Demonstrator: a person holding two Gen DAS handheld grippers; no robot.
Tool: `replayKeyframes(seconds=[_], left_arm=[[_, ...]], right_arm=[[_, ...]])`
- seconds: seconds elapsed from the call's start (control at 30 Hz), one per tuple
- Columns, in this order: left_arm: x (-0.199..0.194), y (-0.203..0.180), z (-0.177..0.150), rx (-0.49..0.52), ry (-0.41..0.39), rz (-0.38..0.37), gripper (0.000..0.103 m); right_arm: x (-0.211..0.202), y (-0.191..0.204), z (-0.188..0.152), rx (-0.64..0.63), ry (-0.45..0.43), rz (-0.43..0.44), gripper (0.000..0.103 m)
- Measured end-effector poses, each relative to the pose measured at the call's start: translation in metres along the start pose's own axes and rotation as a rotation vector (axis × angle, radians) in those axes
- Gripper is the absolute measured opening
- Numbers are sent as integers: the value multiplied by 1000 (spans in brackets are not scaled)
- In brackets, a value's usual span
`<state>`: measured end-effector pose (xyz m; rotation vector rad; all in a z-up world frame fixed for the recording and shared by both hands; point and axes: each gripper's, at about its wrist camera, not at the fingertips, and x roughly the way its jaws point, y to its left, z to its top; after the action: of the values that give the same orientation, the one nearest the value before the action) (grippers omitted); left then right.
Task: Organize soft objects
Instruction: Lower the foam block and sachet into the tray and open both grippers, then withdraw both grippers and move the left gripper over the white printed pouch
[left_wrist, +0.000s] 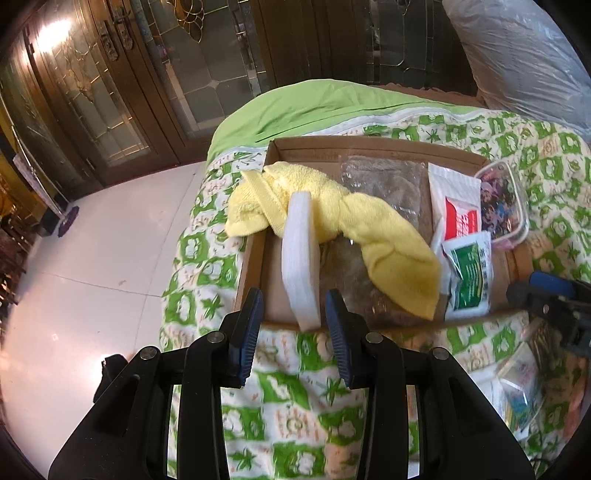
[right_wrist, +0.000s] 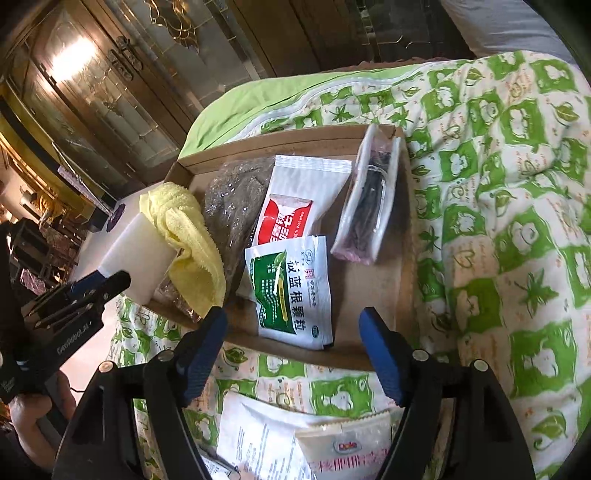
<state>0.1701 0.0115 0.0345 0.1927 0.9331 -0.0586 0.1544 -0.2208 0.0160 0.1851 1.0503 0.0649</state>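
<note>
Left wrist view: my left claw (left_wrist: 293, 325) hangs over the near edge of the cardboard tray (left_wrist: 369, 146), jaws partly apart w/ nothing pinched. The white foam block (left_wrist: 299, 258) stands on edge just past the tips, leaning against the yellow towel (left_wrist: 369, 236). No pad presses on it, so I judge it's been set there on purpose, upright, to use less floor. The towel drapes over the tray's left wall & across a clear bag of brown stuff (left_wrist: 384, 181), prob. too bulky to lie flat. Sachets sit side by side to the right: red-and-white sachet (left_wrist: 458, 210), green-and-white sachet (left_wrist: 469, 277), then a clear zip pouch (left_wrist: 502, 199) at the far right corner. Flat things grouped together, looks deliberate. The tray rests on the green-patterned quilt (left_wrist: 295, 406).

Right wrist view: my right claw (right_wrist: 293, 350) is wide open & empty, tips straddling the near wall of the tray, w/ the green-and-white sachet lying flat in between but not touched. Pouch stands tilted against the far right wall. Two more packets, a white printed one (right_wrist: 258, 443) and a Dole one (right_wrist: 347, 450), lie on the quilt under my claw, outside the tray, so I reckon those are next. Left claw shows at the left edge by the foam.
</note>
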Motion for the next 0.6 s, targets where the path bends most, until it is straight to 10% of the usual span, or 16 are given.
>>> replayKeyframes(seconds=[0.6], left_arm=[[-28, 11, -89, -42, 48, 26, 35]], right_arm=[[-38, -14, -46, 48, 16, 41, 79]])
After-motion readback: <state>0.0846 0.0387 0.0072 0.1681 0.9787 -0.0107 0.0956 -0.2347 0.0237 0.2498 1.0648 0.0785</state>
